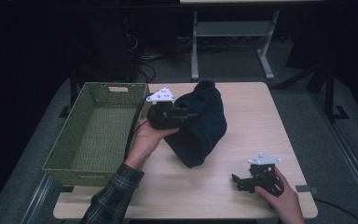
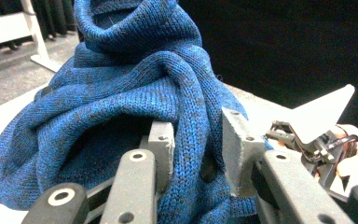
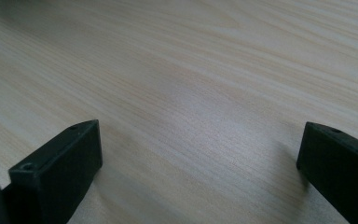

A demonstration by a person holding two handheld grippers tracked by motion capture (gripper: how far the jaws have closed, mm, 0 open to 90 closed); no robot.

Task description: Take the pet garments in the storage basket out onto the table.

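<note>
Over the table (image 1: 261, 121), left tongs (image 2: 198, 140) pinch sweater (image 2: 135, 93).

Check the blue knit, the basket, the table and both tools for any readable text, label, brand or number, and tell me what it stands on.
No readable text anywhere.
Blue knit, pinched in the left tool: plain knit, no tag or label showing.
Green woven basket: no label.
Wooden table under the open right tool: bare grain, no marks.
Grey plates on both tools: blank.
</note>
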